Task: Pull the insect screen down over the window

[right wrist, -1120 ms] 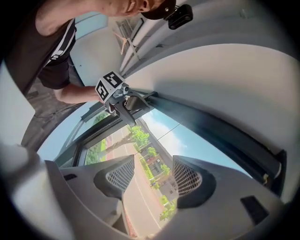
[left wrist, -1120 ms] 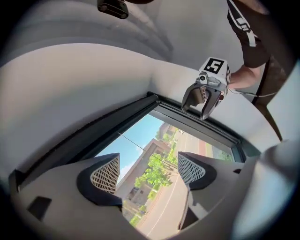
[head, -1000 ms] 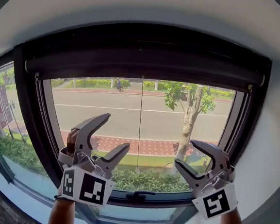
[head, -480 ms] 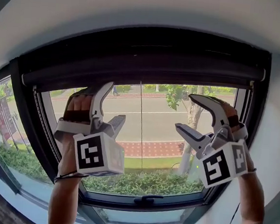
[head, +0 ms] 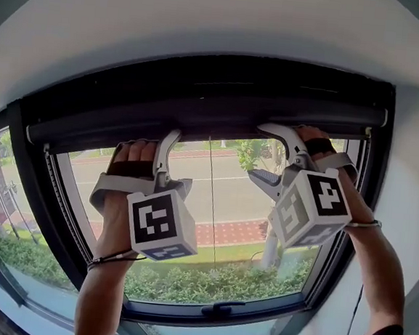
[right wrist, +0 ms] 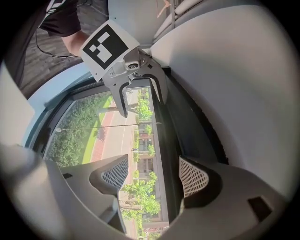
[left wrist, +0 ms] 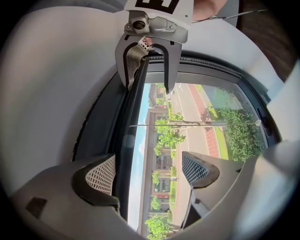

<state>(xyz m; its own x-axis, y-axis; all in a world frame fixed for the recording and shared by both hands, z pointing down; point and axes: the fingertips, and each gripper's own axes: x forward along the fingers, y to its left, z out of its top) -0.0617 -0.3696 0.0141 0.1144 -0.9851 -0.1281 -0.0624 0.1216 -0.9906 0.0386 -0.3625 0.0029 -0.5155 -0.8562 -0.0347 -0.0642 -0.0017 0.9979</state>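
Found jaws of left gripper [left wrist: 147, 171] and right gripper [right wrist: 154, 177] spread wide, just opened, not gripping insect screen bar [head: 221, 120]. Noted bar between both pairs, up at window [head: 84, 188] top.

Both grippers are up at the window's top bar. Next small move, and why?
Probably close both jaws on the dark bar. The left gripper and right gripper have just been opening and stand wide. In each gripper view the bar runs between the jaws, not yet gripped. The window is uncovered, so a grip should come before any pull.
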